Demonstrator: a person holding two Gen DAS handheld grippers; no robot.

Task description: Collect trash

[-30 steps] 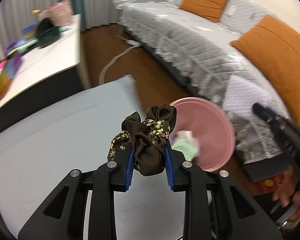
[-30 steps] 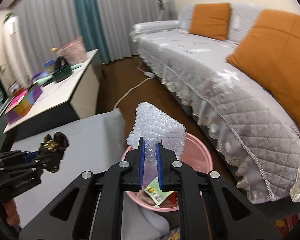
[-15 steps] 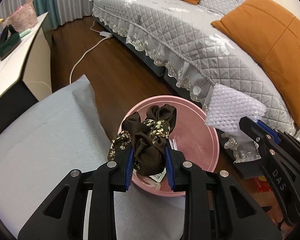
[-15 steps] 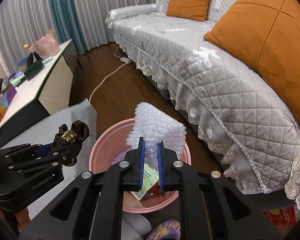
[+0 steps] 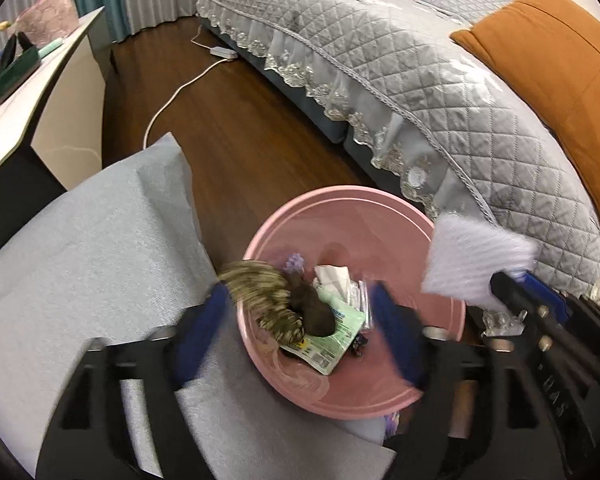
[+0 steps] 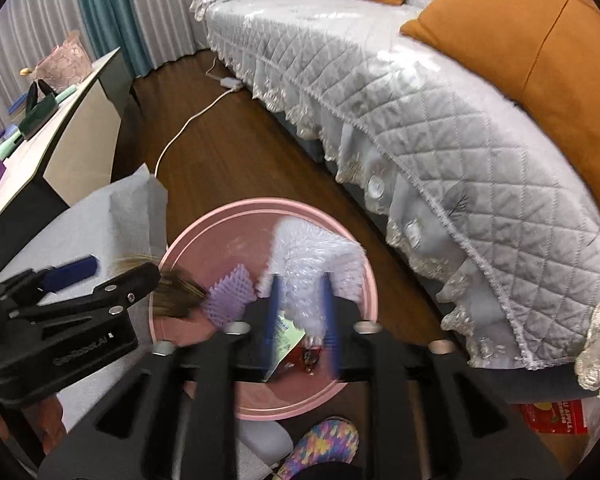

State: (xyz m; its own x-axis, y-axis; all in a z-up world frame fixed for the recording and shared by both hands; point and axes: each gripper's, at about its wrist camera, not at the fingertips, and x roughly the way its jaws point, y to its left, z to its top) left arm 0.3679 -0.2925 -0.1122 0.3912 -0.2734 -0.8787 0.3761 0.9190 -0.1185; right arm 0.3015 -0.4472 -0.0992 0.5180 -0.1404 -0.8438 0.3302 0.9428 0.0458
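Wood floor beside sofa (image 5: 440, 92): pink bin (image 5: 340, 208) sits below both tools so releases land inside; left gripper (image 5: 300, 320) jaws opening wide, brown scrunchie (image 5: 276, 300) dropping free; right gripper (image 6: 300, 312) opening, bubble wrap (image 6: 320, 256) between loosening pads.

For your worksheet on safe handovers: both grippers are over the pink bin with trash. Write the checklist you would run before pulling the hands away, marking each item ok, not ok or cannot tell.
1. Left gripper fingers opening, clear of the brown scrunchie: ok.
2. Scrunchie over the pink bin, not the gray cloth: ok.
3. Right gripper fingers opening: ok.
4. Bubble wrap free of the right fingers: cannot tell, blurred.
5. Bubble wrap over the bin: ok.
6. Grippers apart from each other: ok.
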